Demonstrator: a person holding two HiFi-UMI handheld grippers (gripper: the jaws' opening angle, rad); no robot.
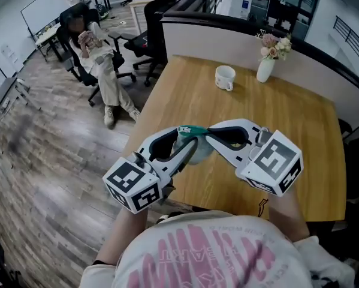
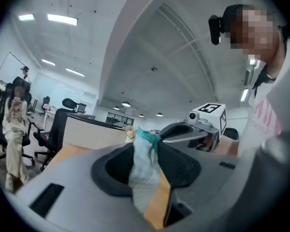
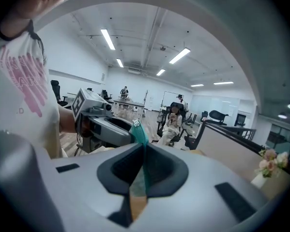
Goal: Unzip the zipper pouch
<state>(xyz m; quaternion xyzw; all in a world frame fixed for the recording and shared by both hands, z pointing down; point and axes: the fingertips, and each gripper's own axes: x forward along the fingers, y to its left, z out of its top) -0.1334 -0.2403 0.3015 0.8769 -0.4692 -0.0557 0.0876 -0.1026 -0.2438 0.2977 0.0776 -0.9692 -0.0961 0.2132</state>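
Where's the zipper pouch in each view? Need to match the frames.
Head view: zipper pouch at centre, between the tips of left gripper and right gripper.
Left gripper view: lower centre, hanging between that gripper's open jaws.
Right gripper view: lower centre, teal edge pinched in its shut jaws.
Shared landmark: seated person, in all three.

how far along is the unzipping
Done: the pouch is up off the table, clamped in the right gripper. In hand: the left gripper has its jaws open around the pouch, not pressing it. Left: no open mouth shows, and the zipper itself can't be made out, so the unzipping looks not yet done.
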